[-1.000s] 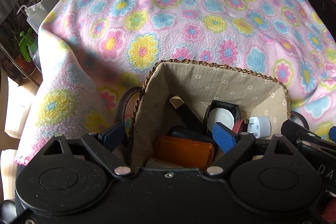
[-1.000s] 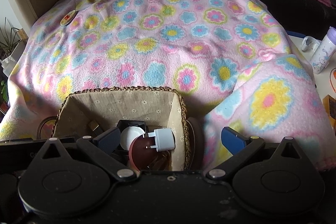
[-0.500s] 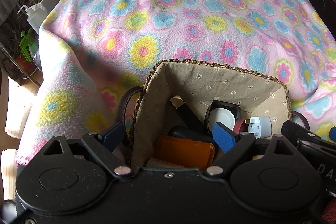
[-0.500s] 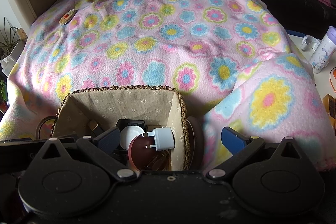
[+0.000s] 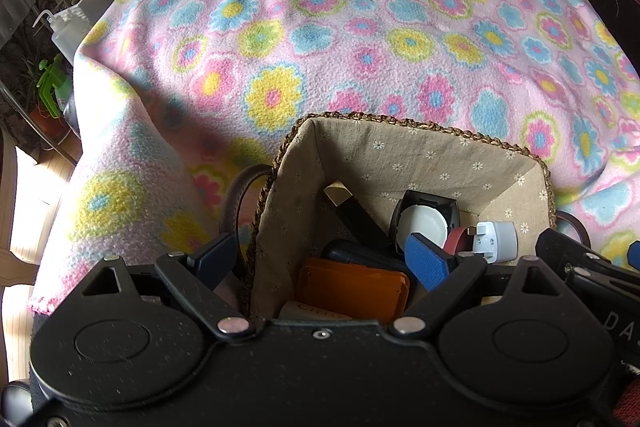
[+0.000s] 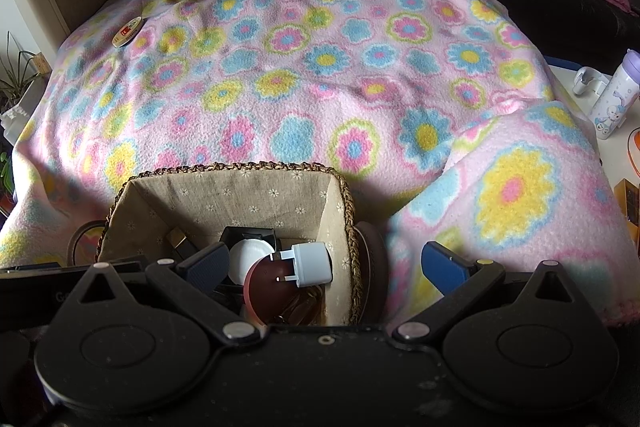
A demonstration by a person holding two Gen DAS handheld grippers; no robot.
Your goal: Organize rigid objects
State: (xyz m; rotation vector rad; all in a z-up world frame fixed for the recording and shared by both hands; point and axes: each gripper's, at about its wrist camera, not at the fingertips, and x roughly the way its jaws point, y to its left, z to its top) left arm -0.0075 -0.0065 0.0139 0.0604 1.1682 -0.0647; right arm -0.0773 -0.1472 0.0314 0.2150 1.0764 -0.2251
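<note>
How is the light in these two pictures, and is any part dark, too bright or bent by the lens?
Left wrist view: the floor strip at the left edge is overexposed, and shadow darkens the blanket beside the basket. Right wrist view: daylight is even on the far blanket, shadow surrounds the basket, and the fisheye bulges the bed into a dome.

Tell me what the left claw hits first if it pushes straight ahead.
Probably the basket's left wall, which stands between the open left claw's fingers; the orange case lies just inside. Depth is unclear.
</note>
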